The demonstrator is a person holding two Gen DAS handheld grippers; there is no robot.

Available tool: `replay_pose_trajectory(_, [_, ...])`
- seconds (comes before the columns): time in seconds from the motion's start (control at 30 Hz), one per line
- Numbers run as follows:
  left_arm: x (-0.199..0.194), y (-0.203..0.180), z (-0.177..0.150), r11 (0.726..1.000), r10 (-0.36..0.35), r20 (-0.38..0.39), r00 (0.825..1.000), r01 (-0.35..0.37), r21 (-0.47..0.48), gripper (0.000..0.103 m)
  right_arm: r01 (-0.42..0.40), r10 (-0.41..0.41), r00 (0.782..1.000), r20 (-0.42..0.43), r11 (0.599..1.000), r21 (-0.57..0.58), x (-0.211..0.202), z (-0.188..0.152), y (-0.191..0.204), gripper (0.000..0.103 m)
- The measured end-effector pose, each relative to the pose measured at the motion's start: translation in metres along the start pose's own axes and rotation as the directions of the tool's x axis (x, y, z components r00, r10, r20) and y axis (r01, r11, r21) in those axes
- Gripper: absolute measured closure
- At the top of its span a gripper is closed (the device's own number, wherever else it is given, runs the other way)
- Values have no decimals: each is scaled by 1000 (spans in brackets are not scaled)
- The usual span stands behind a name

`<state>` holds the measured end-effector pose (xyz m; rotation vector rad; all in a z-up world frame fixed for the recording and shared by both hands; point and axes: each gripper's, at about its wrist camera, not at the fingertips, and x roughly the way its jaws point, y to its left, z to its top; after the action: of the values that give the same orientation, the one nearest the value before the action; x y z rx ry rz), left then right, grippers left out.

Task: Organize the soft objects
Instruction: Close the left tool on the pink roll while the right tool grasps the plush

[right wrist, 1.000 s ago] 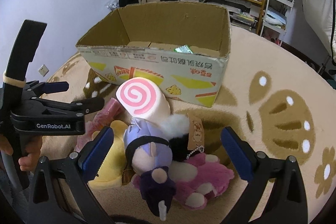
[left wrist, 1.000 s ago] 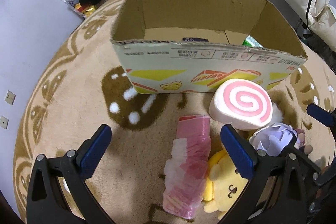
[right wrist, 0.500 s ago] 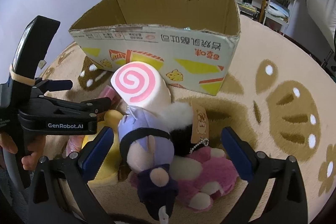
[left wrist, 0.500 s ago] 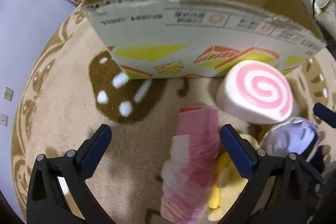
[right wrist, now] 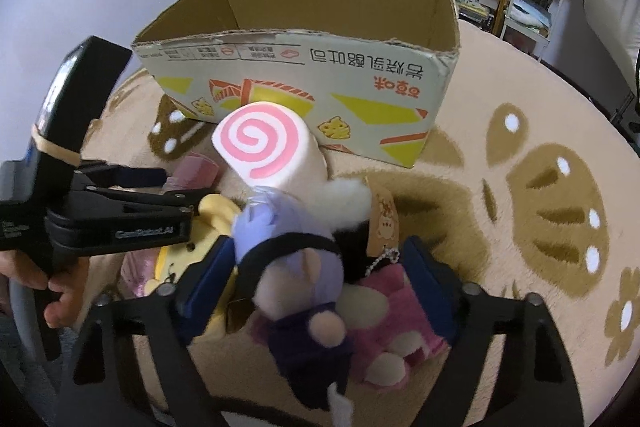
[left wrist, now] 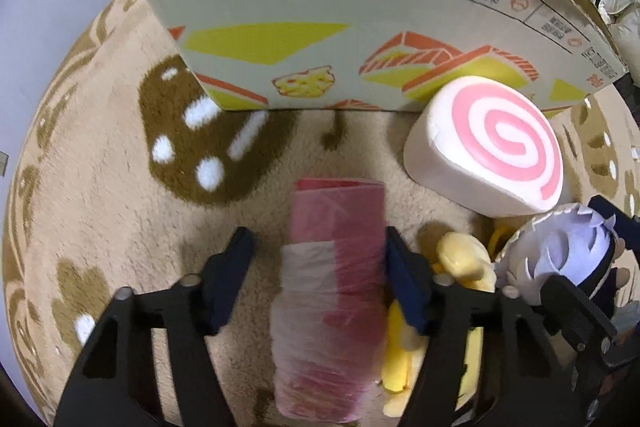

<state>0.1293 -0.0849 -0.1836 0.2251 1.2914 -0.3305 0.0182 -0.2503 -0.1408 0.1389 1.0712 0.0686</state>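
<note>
Leftmost, the left gripper (left wrist: 320, 267) straddles the pink wrapped roll (left wrist: 336, 291) before the cardboard box (right wrist: 320, 75), its right pad touching, left apart; "GenRobot.AI" marks its arm; the right gripper (right wrist: 320, 279) flanks the purple doll (right wrist: 292, 259) and pink plush (right wrist: 392, 323), neither clamped; Chinese print crosses the box.

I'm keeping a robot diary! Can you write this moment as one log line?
left gripper: open, straddling pink wrapped roll | right gripper: open around purple plush and pink plush | cardboard box: behind, nothing lifted yet
</note>
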Motion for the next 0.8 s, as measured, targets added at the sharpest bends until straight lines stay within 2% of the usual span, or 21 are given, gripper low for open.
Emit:
replay_pose_trajectory(0.07, [-1, 1, -3, 1000, 1, 9, 1000, -1, -8, 50, -1, 2, 1000, 13, 1000, -7, -5, -1, 2, 27])
replay_pose_trajectory(0.17, [-2, 6, -6, 1000, -6, 18, 1000, 7, -31, 59, -14, 15, 999, 30, 1000, -13, -10, -1, 3, 48])
replay_pose_trajectory(0.2, [-3, 10, -8, 999, -10, 23, 1000, 10, -37, 59, -22, 23, 999, 39, 1000, -15, -13, -1, 4, 51])
replay_pose_trajectory(0.57, [-36, 23, -31, 999, 20, 125, 992, -14, -49, 60, 2, 0, 990, 143, 1000, -15, -33, 1, 4, 54])
replay_pose_trajectory(0.73, [-58, 24, -40, 998, 31, 177, 984, -20, -62, 60, 8, -6, 977, 212, 1000, -7, -49, 3, 4, 54])
replay_pose_trajectory(0.8, [-65, 20, -39, 998, 59, 212, 976, -51, -46, 60, 19, -17, 969, 248, 1000, -9, -57, 3, 5, 54])
